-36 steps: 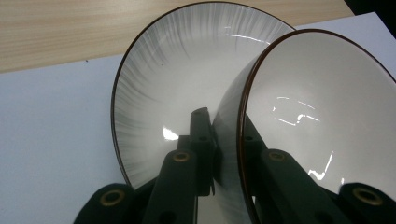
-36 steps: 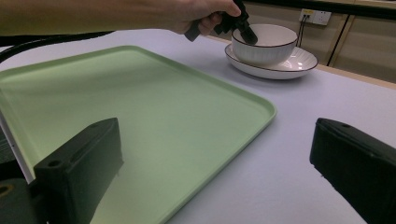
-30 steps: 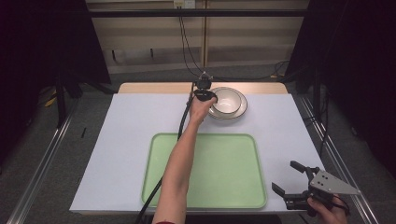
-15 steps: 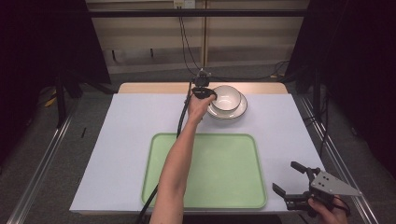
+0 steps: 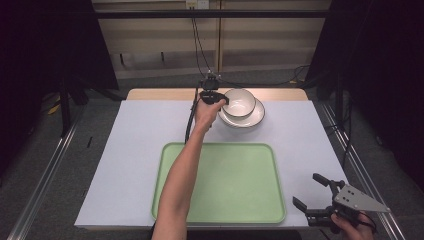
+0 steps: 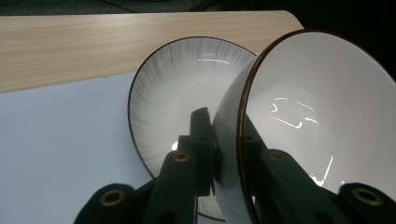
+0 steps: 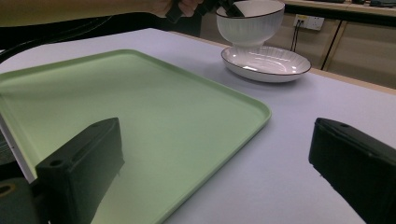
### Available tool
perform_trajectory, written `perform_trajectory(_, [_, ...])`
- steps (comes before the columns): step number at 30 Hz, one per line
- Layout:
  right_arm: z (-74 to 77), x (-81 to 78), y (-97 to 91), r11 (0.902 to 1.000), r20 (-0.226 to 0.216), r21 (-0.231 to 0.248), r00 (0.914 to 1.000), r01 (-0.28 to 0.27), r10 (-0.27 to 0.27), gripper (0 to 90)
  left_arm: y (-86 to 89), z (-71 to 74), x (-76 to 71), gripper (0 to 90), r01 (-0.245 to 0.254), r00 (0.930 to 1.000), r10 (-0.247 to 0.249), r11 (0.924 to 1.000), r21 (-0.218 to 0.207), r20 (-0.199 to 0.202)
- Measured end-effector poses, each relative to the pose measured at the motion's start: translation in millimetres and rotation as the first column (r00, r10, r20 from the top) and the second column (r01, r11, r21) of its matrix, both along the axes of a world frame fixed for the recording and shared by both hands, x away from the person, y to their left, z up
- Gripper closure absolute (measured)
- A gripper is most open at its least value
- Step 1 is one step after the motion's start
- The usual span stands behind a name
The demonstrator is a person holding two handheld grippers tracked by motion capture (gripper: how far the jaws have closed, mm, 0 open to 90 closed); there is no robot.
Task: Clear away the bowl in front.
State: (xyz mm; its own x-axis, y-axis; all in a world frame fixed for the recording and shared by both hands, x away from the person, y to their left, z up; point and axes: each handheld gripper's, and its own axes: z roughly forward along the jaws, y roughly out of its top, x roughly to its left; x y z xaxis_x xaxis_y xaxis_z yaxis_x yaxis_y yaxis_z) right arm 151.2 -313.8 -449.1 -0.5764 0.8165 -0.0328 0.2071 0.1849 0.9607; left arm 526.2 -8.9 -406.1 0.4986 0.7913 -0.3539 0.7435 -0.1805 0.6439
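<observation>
A white bowl (image 5: pixel 241 103) with a dark rim hangs tilted just above a white ribbed plate (image 5: pixel 256 119) at the far middle of the table. My left gripper (image 5: pixel 222 100) is shut on the bowl's near-left rim. In the left gripper view one jaw is outside the wall of the bowl (image 6: pixel 322 102) and one inside, with the plate (image 6: pixel 182 84) behind it. My right gripper (image 5: pixel 306 189) stands open over the table's near right corner, nothing between its jaws. The right gripper view looks past the gripper (image 7: pixel 217 128) at the bowl (image 7: pixel 252 21) raised clear of the plate (image 7: pixel 266 63).
A large light-green tray (image 5: pixel 220 146) lies bare at the near middle of the white table cover (image 5: pixel 130 145). A strip of wooden tabletop (image 5: pixel 165 94) shows behind the cover. Dark floor and metal rails flank the table.
The left gripper has lifted the bowl a little off the plate and tilted it. The right gripper has stayed where it was.
</observation>
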Motion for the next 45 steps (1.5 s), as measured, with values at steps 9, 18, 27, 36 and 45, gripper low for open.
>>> perform_trajectory(9, [-0.3, 0.5, -0.8, 1.0, 0.004, 0.002, 1.0, 0.003, -0.003, 2.4, 6.6, 9.5, -6.0, 81.9, 0.01, 0.9999, -0.011, 0.9999, 0.007, 0.008])
perform_trajectory(18, [-0.1, -0.1, -0.7, 1.0, 0.005, 0.005, 1.0, 0.008, -0.008, 2.4, 12.4, 27.1, -16.7, 81.9, 0.038, 0.9988, -0.038, 0.9993, -0.001, 0.031])
perform_trajectory(27, [0.2, -0.9, -0.8, 1.0, 0.007, 0.007, 1.0, 0.006, -0.006, 2.4, 7.5, 36.5, -31.5, 81.8, 0.075, 0.9955, -0.075, 0.9972, -0.004, 0.058])
perform_trajectory(36, [0.2, -1.1, -0.8, 0.9999, 0.009, 0.003, 0.9999, 0.01, -0.01, 2.3, 5.6, 39.1, -45.9, 81.8, 0.148, 0.9866, -0.147, 0.989, -0.009, 0.072])
perform_trajectory(45, [0.6, -1.0, -0.9, 1.0, 0.014, 0.002, 0.9999, 0.001, -0.001, 2.3, -0.2, 38.2, -61.6, 81.8, 0.205, 0.9771, -0.205, 0.9788, 0.0, 0.058])
